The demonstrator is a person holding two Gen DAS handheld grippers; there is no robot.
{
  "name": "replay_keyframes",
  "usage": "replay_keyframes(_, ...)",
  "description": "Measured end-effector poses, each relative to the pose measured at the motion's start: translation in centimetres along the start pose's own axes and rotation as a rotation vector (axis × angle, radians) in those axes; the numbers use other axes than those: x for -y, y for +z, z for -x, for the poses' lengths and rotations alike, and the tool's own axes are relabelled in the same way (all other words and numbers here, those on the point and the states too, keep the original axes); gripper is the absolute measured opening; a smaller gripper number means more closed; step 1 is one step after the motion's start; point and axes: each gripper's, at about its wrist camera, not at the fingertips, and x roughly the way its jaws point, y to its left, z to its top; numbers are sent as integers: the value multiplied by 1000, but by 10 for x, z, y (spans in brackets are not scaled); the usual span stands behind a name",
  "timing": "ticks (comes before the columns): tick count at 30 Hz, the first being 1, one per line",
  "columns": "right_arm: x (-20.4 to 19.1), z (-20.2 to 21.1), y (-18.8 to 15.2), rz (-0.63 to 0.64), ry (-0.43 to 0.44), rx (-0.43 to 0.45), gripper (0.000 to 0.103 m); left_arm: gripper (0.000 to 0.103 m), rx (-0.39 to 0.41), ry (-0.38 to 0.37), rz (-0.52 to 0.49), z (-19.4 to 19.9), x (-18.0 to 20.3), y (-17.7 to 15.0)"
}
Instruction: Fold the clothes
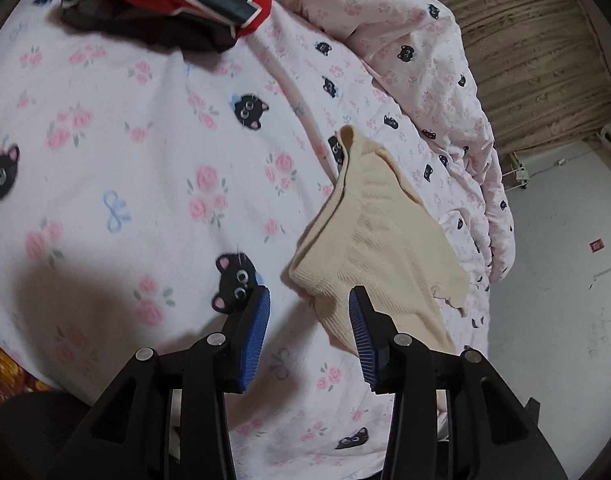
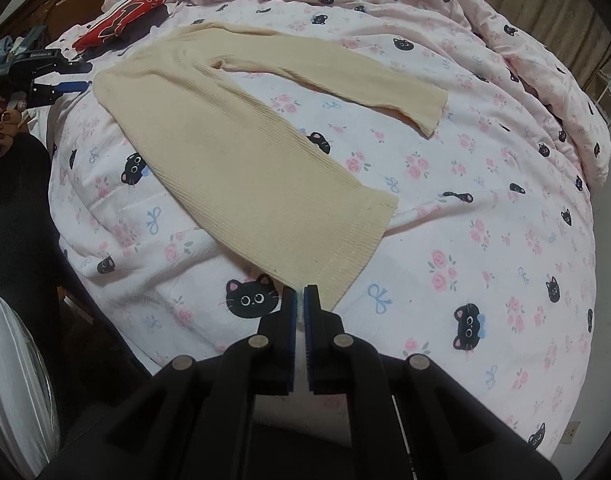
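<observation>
A bed (image 2: pixel 485 240) in a pink sheet printed with black cats and roses carries everything I am working over, its quilt (image 2: pixel 525 40) bunched along the far edge. Across the middle of the bed lies a cream ribbed top (image 2: pixel 233 152), spread flat with one sleeve (image 2: pixel 329 76) stretched towards the quilt side. Its long axis runs from the hem, just ahead of me at the near edge, away to the far left corner, where a red garment (image 2: pixel 121 20) sits on something dark.

My right claw (image 2: pixel 300 296) is at the hem corner, its jaws nearly together with a thin gap; whether any cloth is pinched there I cannot tell. My left claw (image 1: pixel 309 304) hovers wide apart and empty beside the top's (image 1: pixel 369 240) other end, cloth just off its right finger. In the right view that left claw (image 2: pixel 71 87) sits off the top's far left corner.

I judge the right nearer the hem, the left nearer the shoulder.
</observation>
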Motion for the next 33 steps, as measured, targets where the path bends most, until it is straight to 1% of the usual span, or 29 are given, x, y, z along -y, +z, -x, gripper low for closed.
replay_keyframes(1, -1, 0, 0, 0, -1, 0, 4, 36, -4, -6, 15, -3, 0, -1)
replay_keyframes(7, -1, 0, 0, -6, 1, 3, 4, 36, 36, -12, 73, -12, -2, 2)
replay_keyframes(11, 0, 0, 0, -8, 1, 1, 4, 36, 44, -8, 76, -17, -1, 4)
replay_keyframes(12, 0, 0, 0, -9, 0, 2, 4, 31, 45, -3, 61, -17, 2, 4)
replay_keyframes(13, 0, 0, 0, -9, -1, 2, 4, 21, 43, -2, 51, -17, 4, 4)
replay_keyframes(14, 1, 0, 0, -11, -2, 4, 4, 17, 36, -4, 45, -17, 5, 4)
replay_keyframes(17, 3, 2, 1, -18, -6, 11, 4, 16, 41, -6, 35, -16, 7, 4)
replay_keyframes(22, 7, 11, 6, -28, -15, 38, 4, 14, 87, -11, 27, -2, 13, 9)
replay_keyframes(26, 10, 18, 12, -36, -23, 62, 4, 14, 93, -15, -7, 6, 28, 14)
replay_keyframes(33, 31, 45, 37, -59, -44, 140, 4, 14, 84, -14, -27, 14, 51, 26)
